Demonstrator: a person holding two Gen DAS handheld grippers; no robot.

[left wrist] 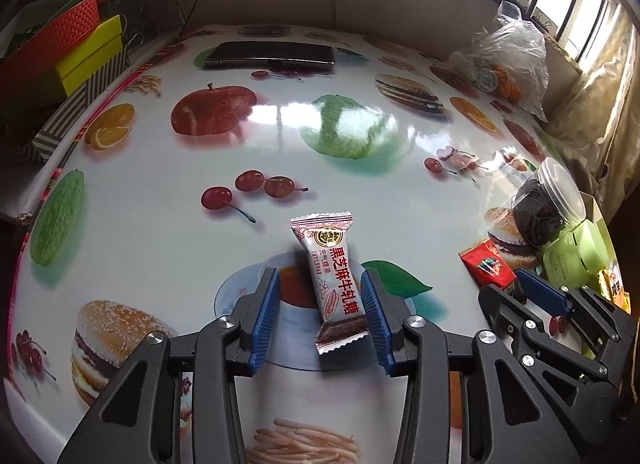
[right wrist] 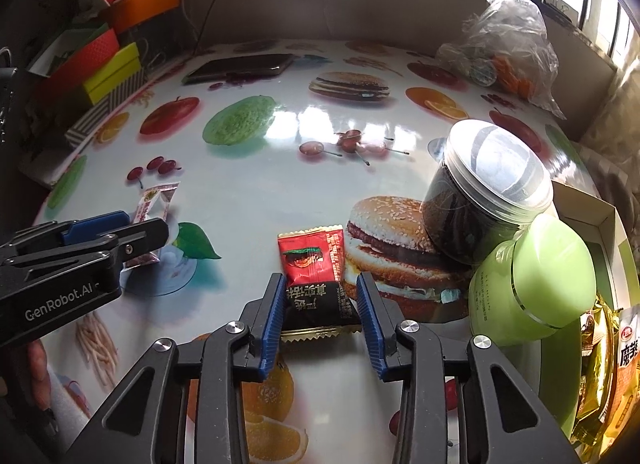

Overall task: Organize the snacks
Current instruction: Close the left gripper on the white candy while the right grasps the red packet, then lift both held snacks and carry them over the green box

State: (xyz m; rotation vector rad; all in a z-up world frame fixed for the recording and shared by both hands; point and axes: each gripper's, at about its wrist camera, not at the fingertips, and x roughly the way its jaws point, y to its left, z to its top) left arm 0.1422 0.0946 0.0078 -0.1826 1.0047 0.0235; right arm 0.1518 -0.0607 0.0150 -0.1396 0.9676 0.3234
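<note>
Low in the left wrist view, the left gripper point(left wrist: 320, 308) is straddling a white nougat candy point(left wrist: 334, 284) lying on the fruit-printed table point(left wrist: 160, 184); one blue pad is touching the wrapper, the other standing apart, so nothing is clenched. At lower centre of the right wrist view, the right gripper point(right wrist: 322, 316) is bracketing a red-and-black snack packet point(right wrist: 316, 276), whether gripping I cannot tell. A clear jar point(right wrist: 480, 204) and green jar point(right wrist: 532, 280) are sitting at right.
</note>
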